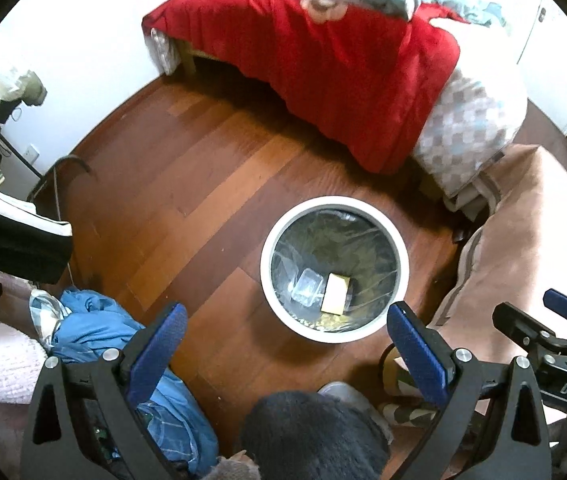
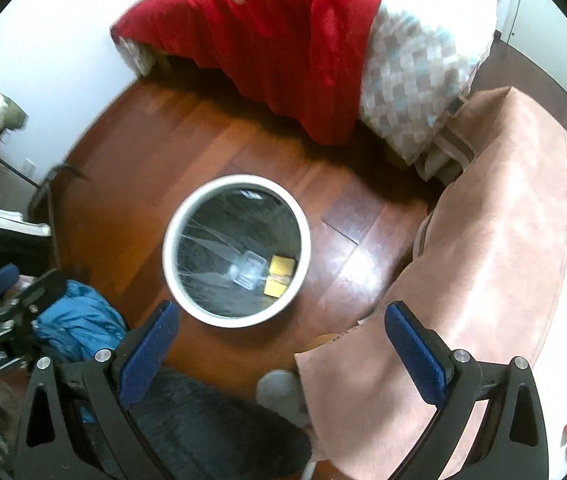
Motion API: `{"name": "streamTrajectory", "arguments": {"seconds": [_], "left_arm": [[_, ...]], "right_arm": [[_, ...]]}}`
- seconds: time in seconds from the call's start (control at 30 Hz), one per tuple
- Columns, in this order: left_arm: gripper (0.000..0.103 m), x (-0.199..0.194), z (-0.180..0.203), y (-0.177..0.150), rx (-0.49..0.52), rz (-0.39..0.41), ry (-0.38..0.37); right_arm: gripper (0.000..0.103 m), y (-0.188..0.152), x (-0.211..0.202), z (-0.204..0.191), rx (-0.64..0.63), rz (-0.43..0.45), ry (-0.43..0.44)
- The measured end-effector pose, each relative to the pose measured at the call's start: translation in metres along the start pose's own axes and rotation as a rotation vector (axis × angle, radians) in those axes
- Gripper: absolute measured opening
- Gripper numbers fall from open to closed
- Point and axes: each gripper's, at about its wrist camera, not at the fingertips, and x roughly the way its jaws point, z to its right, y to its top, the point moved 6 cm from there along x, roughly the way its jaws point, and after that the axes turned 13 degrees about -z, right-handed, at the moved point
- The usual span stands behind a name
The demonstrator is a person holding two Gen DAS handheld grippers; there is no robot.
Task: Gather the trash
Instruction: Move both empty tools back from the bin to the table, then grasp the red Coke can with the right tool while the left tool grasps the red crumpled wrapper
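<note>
White-rimmed bin with dark liner ahead of the blue-padded left tongs, holding a yellow box. Red blanket over checked grey-and-white bedding beyond; reddish-brown wooden floor below. Pink cloth beside the right tongs, blue fabric beside the left.

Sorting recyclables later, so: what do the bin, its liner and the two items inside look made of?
Bin: likely smooth white plastic, given its even matte rim. Liner: thin clear plastic film, wrinkled and glinting. Clear container: transparent rigid plastic, probably. Yellow box: looks like cardboard, flat with crisp edges.
</note>
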Motion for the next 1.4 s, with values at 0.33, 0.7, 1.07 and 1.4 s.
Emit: {"name": "streamTrajectory", "arguments": {"seconds": [0.33, 0.7, 1.07, 1.4], "left_arm": [[0.102, -0.084, 0.036, -0.020, 0.053, 0.160, 0.029], [0.102, -0.050, 0.232, -0.074, 0.365, 0.127, -0.037], [0.102, 0.039, 0.403, -0.116, 0.517, -0.014, 0.047], [0.102, 0.042, 0.430, -0.125, 0.600, 0.014, 0.126]], "right_arm": [[0.103, -0.050, -0.117, 0.025, 0.083, 0.168, 0.200], [0.103, -0.202, -0.160, 0.238, 0.588, 0.199, 0.113], [0.103, -0.346, -0.080, 0.463, 1.369, 0.194, 0.315], [0.101, -0.295, -0.056, 0.506, 1.320, 0.111, 0.058]]}}
